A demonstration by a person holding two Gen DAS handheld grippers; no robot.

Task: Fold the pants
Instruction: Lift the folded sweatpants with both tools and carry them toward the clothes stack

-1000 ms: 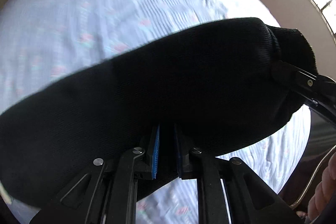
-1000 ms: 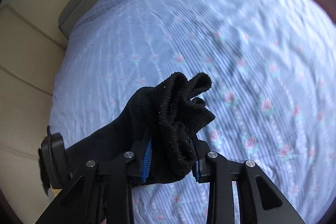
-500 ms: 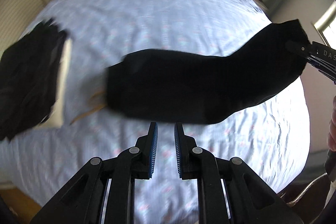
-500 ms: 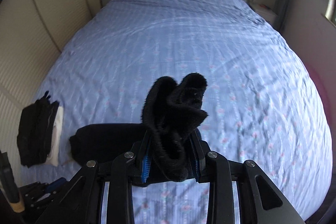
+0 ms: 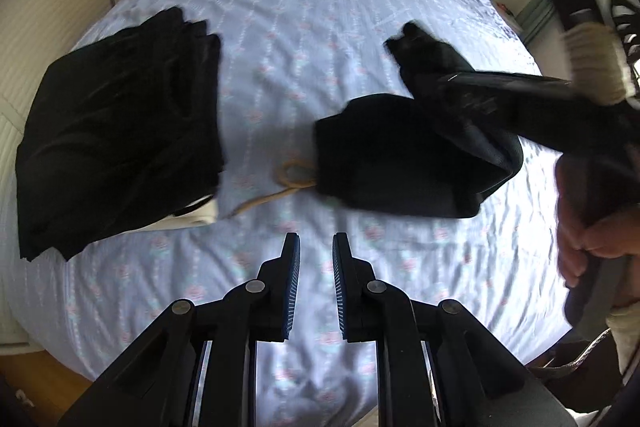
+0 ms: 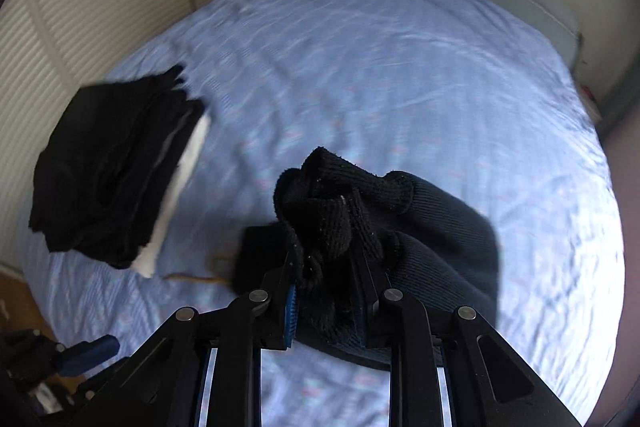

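Left-wrist view looks down on a bed [image 5: 320, 7] with a pale blue flowered sheet, and the left gripper [image 5: 316, 279] hangs above it with its jaws slightly apart and nothing between them. Beyond the jaws lie the pants [image 5: 404, 163], a dark bundle partly resting on the sheet with a tan drawstring [image 5: 288, 183] trailing out of its left side. One end of the cloth rises to the right, where the right gripper [image 5: 424, 67] holds it clear of the bed. At the far left a stack [image 5: 120, 147] of folded dark clothes sits well apart from the pants, over something white. Right-wrist view shows the right gripper [image 6: 328, 291] with its jaws clamped on a thick bunch of the ribbed cloth, which puffs up above the fingertips; the rest of the pants [image 6: 448, 227] drapes down to the sheet just beyond. The stack [image 6: 108, 171] appears at left again, and the drawstring [image 6: 200, 279] peeks out near the bundle's left edge. The fold in hand seems to be laying the lifted end over the part on the bed. To do it well, I judge the right gripper should carry its end low and level across the bundle so the edges meet, while the free left gripper pins the resting layer so it does not drag. The drawstring would best be tucked in, and the bunched grip eased off only once the cloth lies flat.
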